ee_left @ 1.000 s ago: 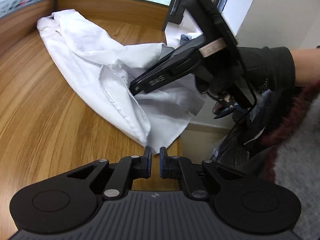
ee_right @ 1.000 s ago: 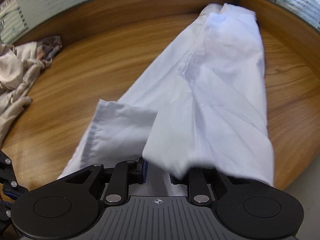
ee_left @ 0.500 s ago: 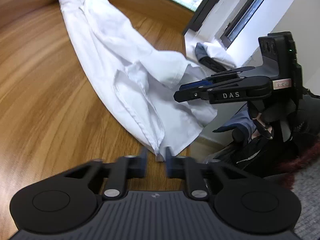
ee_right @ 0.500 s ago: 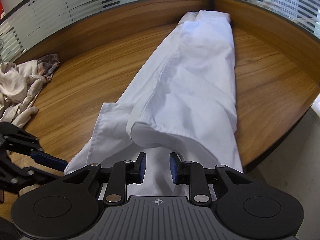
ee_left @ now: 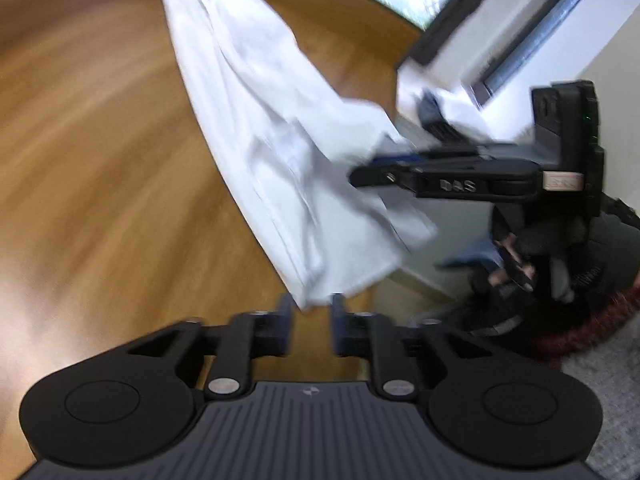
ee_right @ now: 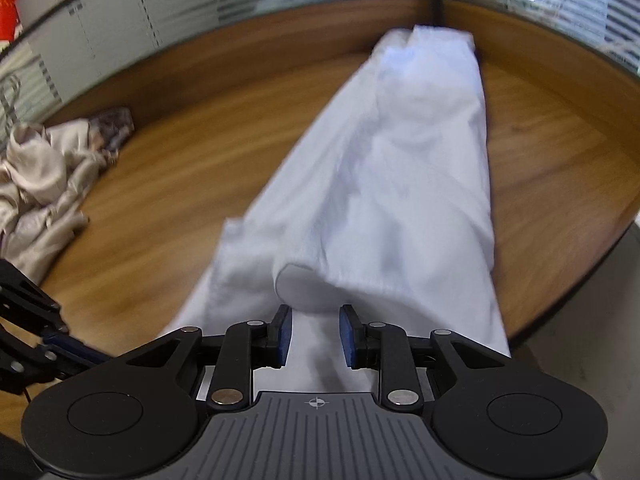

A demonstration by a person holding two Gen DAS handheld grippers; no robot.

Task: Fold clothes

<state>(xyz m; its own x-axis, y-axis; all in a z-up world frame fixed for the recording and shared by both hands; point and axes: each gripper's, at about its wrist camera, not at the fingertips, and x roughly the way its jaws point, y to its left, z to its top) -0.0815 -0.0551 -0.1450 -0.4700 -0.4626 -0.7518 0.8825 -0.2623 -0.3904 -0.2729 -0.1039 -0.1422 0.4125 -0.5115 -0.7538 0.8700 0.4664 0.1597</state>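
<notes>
Left gripper (ee_left: 310, 320): jaws just opened, white garment (ee_left: 280, 152) hem apparently released between them
Right gripper (ee_right: 316, 334): parted, nothing clamped
Beside: beige clothes (ee_right: 36, 184) heaped on wooden table (ee_right: 180, 184)

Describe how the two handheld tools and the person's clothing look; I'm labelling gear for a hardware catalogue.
Both are matte black. The left tool and right tool each have blue-padded fingers on linkage arms with silver pivot pins, two round discs, and a ribbed grey deck with a small crosshair mark. Side-on, the right tool shows pale "DAS" lettering and a pinkish label. The hand wears a black glove; a fuzzy dark-red sleeve follows.
</notes>
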